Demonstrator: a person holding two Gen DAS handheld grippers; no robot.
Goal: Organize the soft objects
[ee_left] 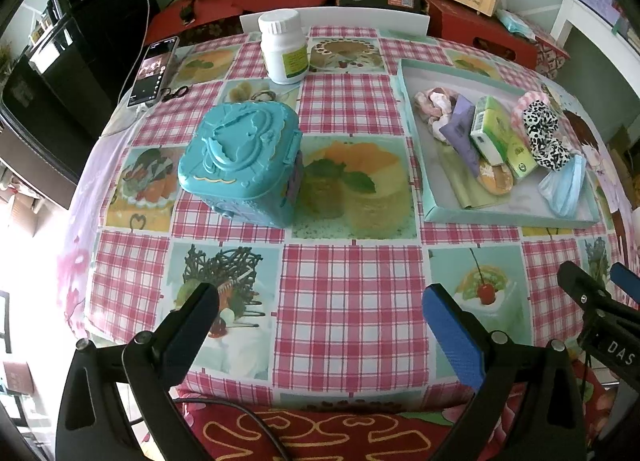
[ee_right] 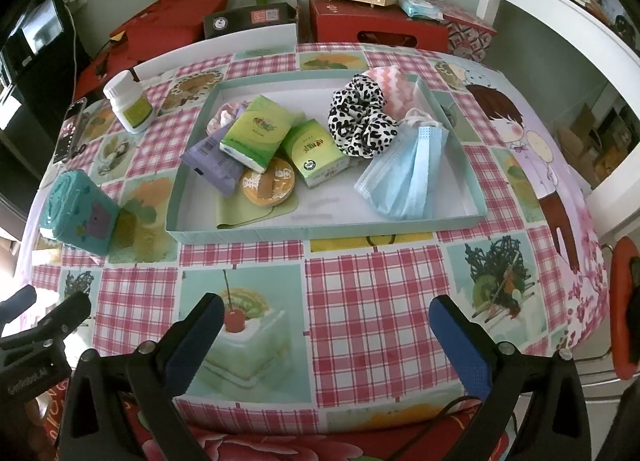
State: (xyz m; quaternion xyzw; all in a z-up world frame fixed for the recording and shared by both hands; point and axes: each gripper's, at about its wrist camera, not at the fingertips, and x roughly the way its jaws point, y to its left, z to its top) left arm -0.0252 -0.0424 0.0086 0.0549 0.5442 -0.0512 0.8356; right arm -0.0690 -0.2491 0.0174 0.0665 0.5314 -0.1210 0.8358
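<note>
While my left claw (ee_left: 320, 325) hangs released above the cloth, the teal box (ee_left: 244, 161) stands left, closed; the tray (ee_right: 320, 231) holds tissue packs (ee_right: 260, 131), scrunchie (ee_right: 362, 117) and mask (ee_right: 408, 177); my right claw (ee_right: 326, 333) gapes empty.

Both wrist views look forward, downward over the surface's near edge. Left faces the teal case (ee_left: 244, 161); right faces the tray (ee_right: 320, 230). Both share these.

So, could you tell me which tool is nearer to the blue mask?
Right. The right tool hovers open just before the tray holding the mask; the left tool sits further left, facing the teal box.
</note>
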